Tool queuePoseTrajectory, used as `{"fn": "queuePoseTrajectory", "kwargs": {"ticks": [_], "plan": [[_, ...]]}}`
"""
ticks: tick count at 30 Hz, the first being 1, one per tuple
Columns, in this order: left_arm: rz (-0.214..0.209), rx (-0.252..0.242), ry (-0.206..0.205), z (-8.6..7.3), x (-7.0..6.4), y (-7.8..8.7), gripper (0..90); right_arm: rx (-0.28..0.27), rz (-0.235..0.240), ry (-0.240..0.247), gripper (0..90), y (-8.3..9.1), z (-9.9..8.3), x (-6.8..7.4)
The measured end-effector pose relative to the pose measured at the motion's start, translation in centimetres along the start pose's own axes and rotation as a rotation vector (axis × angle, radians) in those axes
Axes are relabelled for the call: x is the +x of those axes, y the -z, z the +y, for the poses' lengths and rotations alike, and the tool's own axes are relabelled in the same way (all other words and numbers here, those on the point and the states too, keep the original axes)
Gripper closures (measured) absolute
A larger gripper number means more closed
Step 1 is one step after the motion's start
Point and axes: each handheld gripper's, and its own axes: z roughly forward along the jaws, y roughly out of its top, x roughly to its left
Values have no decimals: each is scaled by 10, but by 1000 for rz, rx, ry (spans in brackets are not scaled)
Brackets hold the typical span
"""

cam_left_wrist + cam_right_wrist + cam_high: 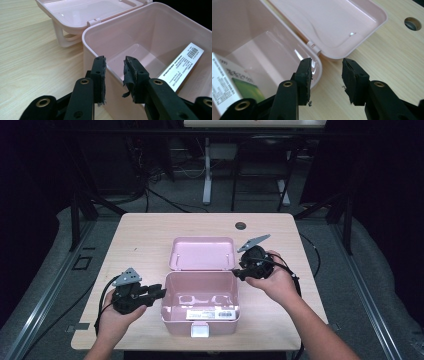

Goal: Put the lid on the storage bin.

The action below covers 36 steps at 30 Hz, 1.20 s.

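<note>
An open pink plastic box (172, 312) stands on the table near the front edge, and nothing lies inside it. Its lid (202, 252) is folded flat on the table behind it. A white barcode label (212, 314) is stuck on the front wall. My left gripper (161, 292) is at the box's left wall; in the left gripper view its jaws (115, 67) stand a little apart astride the rim (95, 47). My right gripper (235, 272) is open at the box's right rear corner (318, 68), beside the lid hinge (313, 46), with nothing held.
The wooden table (140, 235) has a round cable hole (240, 225) at the back right, also in the right gripper view (412, 23). Cables trail off both table sides. Desk legs and dark frames stand on the floor beyond.
</note>
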Motion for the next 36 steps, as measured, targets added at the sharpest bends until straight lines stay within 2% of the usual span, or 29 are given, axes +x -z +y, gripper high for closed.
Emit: {"fn": "queuePoseTrajectory", "kwargs": {"ticks": [1,6,8,20,28,34,36], "plan": [[4,1,0,-1,0,-1,709,-19,-7,-21,586,-2,1,-2],[10,2,-8,-1,-2,-2,765,-46,-29,-57,583,-7,2,-8],[7,2,-16,-1,-2,-3,780,-31,-18,-61,571,-11,3,-11],[10,-3,-26,-2,-3,-4,782,-52,-38,-102,573,-23,9,-20],[15,-11,-29,-2,-3,-4,783,-56,-54,-133,573,-38,13,-29],[13,-10,-27,-2,-3,-4,783,-84,-75,-173,580,-49,16,-33],[15,-11,-28,-2,-3,-4,784,-91,-81,-170,582,-51,17,-33]]}}
